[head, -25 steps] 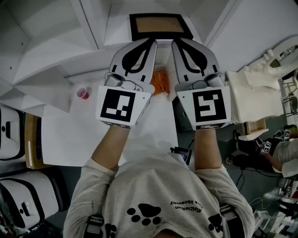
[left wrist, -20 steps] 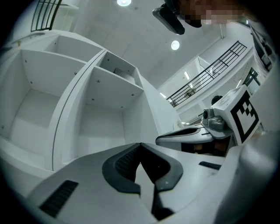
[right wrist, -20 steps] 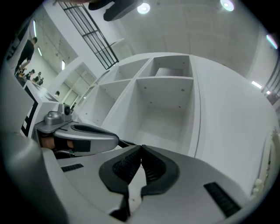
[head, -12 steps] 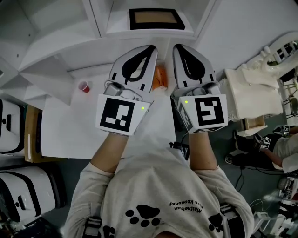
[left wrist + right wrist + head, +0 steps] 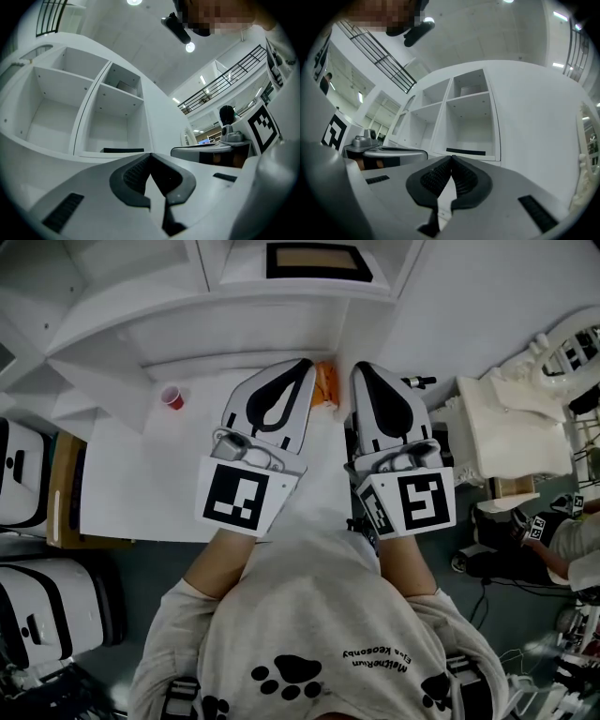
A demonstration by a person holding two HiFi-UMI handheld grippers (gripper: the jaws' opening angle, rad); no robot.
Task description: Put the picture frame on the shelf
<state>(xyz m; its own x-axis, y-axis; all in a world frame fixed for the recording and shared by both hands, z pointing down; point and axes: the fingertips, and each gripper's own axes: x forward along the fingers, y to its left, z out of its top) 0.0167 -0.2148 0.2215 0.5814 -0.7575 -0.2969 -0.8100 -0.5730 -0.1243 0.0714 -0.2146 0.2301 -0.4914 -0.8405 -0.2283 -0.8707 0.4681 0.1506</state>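
Lying flat in a shelf [image 5: 234,320] compartment straight ahead of both pairs of jaws, the picture frame [image 5: 319,261] is apart from them; left gripper [image 5: 303,366] and right gripper [image 5: 364,369] hover side by side, jaws closed together, empty

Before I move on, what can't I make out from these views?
Black-bordered picture frame: both gripper views show it edge-on, a thin strip; its face is hidden.
Orange object: head view, partly covered by the left gripper; unidentifiable.
Grey patch high in the white shelf: left gripper view, too small to identify.
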